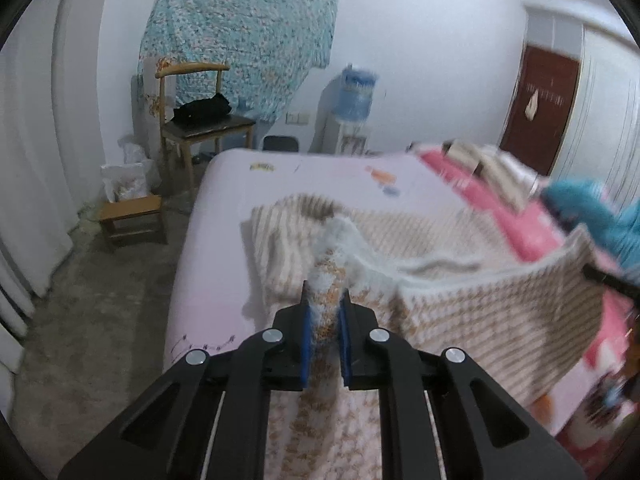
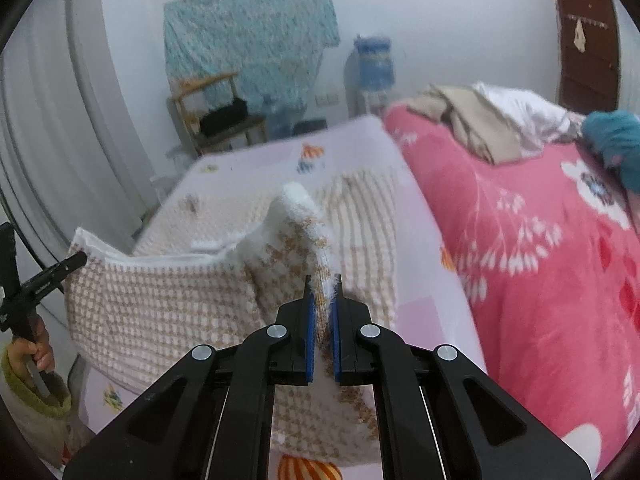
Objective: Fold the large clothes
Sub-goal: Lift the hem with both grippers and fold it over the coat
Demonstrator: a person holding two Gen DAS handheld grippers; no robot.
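Observation:
A beige-and-white houndstooth knit garment (image 1: pixel 500 308) lies on the pale pink bed sheet (image 1: pixel 224 216), its near hem lifted off the bed. My left gripper (image 1: pixel 326 294) is shut on a bunched corner of the hem. In the right wrist view the same garment (image 2: pixel 160 304) hangs between the two grippers, and my right gripper (image 2: pixel 323 282) is shut on the other bunched corner. The left gripper (image 2: pixel 74 261) shows at the far left of that view, held by a hand (image 2: pixel 38 354). The garment's striped far part (image 2: pixel 360 208) rests flat on the bed.
A pink flowered blanket (image 2: pixel 540 264) covers the right half of the bed, with beige clothes (image 2: pixel 472 128) and a teal item (image 2: pixel 616 140) piled on it. Beyond the bed stand a wooden chair (image 1: pixel 200 120), a small stool (image 1: pixel 132 216), a water dispenser (image 1: pixel 354 100) and a brown door (image 1: pixel 540 112).

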